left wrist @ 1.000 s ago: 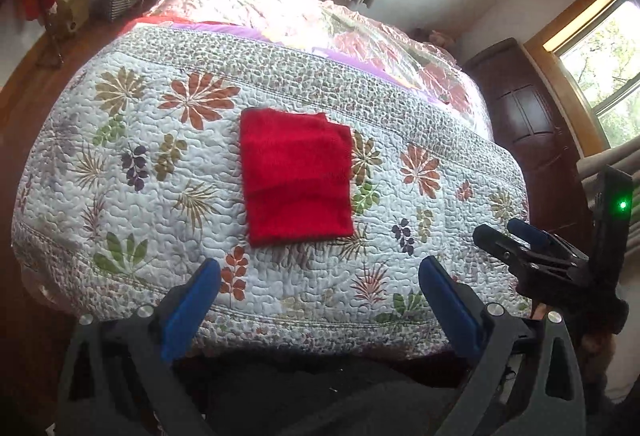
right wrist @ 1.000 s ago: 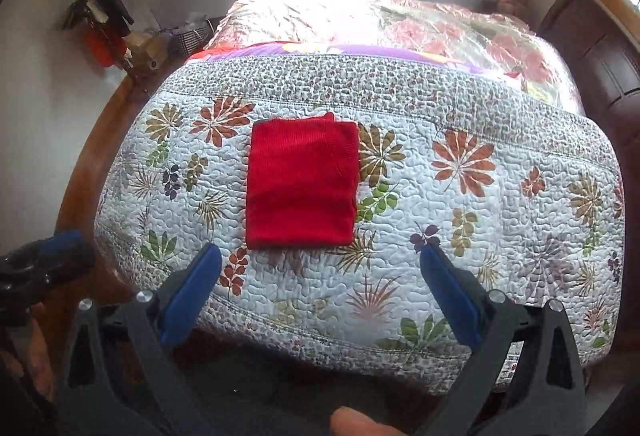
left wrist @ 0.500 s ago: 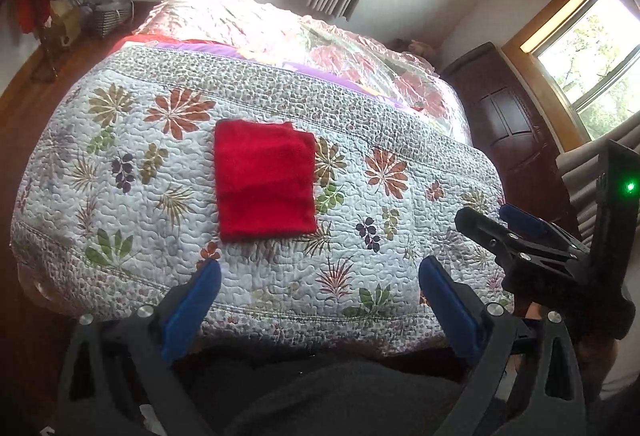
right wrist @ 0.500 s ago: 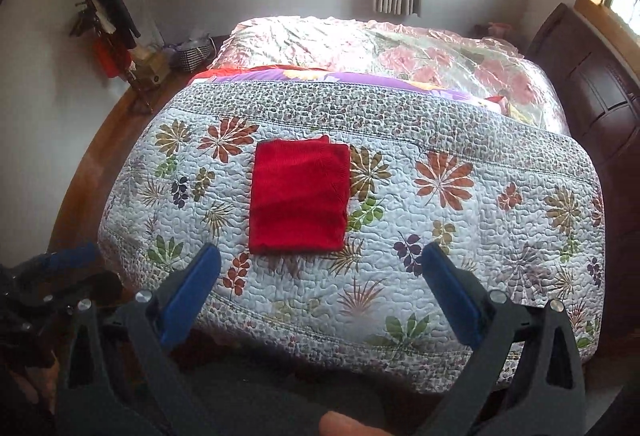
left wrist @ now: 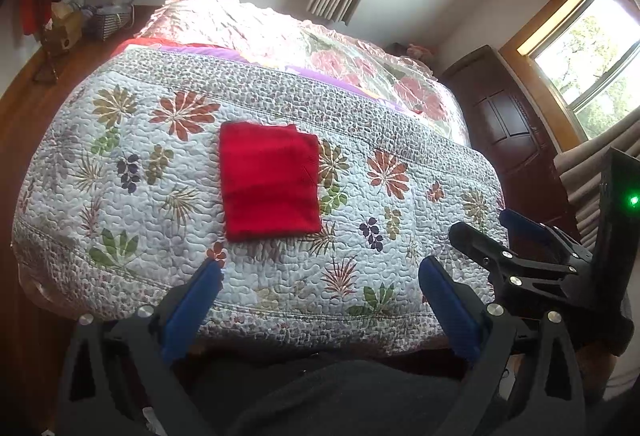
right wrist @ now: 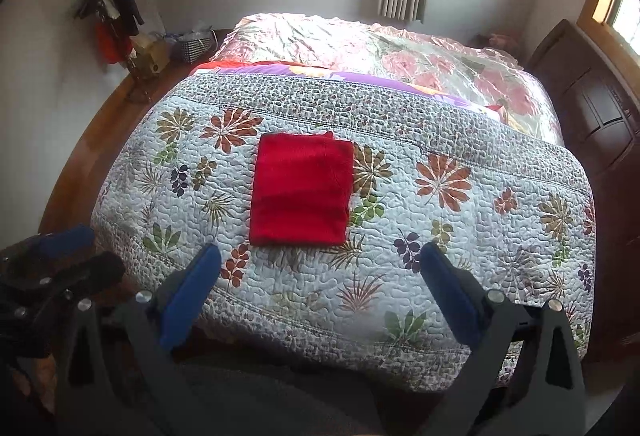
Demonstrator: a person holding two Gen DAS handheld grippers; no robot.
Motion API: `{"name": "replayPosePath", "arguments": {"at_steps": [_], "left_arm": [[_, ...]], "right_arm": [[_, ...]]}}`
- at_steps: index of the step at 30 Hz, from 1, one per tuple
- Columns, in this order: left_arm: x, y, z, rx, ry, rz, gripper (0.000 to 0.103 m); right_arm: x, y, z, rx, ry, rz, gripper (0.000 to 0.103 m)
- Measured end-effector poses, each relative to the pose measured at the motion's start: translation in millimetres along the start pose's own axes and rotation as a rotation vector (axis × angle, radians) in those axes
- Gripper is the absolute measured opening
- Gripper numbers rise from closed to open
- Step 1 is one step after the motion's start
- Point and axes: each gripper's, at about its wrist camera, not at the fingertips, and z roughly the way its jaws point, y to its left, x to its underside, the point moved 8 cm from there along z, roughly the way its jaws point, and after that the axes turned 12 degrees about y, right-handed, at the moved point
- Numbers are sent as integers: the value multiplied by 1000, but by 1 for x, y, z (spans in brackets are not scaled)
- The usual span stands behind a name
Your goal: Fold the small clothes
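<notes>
Far left in the right wrist view there's a coat rack [right wrist: 108, 12] in the upper left corner with dark and red stuff hanging on it, and a wire basket [right wrist: 194, 46] on the floor just right of it. Below that, lower left of the frame, you can see the left gripper [right wrist: 76, 256] poking in, jaws look a bit apart, nothing in them.

Moving right, the quilt [right wrist: 460, 236] with the flower print covers the near end of the bed and fills most of the frame. The red cloth [right wrist: 302, 190] sits on it, a little left of center, folded into a flat rectangle with one corner peeking out along its far edge. It's lying clear of both grippers.

The right gripper [right wrist: 320, 270] is at the bottom center, blue fingers [right wrist: 192, 292] spread wide, holding nothing, hanging over the near edge of the quilt.

In the left wrist view, same deal: cloth [left wrist: 270, 182] center-left on the quilt [left wrist: 400, 236], left gripper [left wrist: 320, 286] wide open at the bottom, right gripper [left wrist: 492, 232] at the lower right with a green light [left wrist: 633, 201] glowing on its body. Dark headboard [left wrist: 508, 132] at the right.
</notes>
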Motion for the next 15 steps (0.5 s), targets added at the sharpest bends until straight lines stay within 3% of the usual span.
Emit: {"name": "replayPosePath", "arguments": {"at_steps": [15], "left_arm": [[-2,8,-4,8,3,4,99]], "right_arm": [[-2,13,-4,-1,1,-8,98]]}}
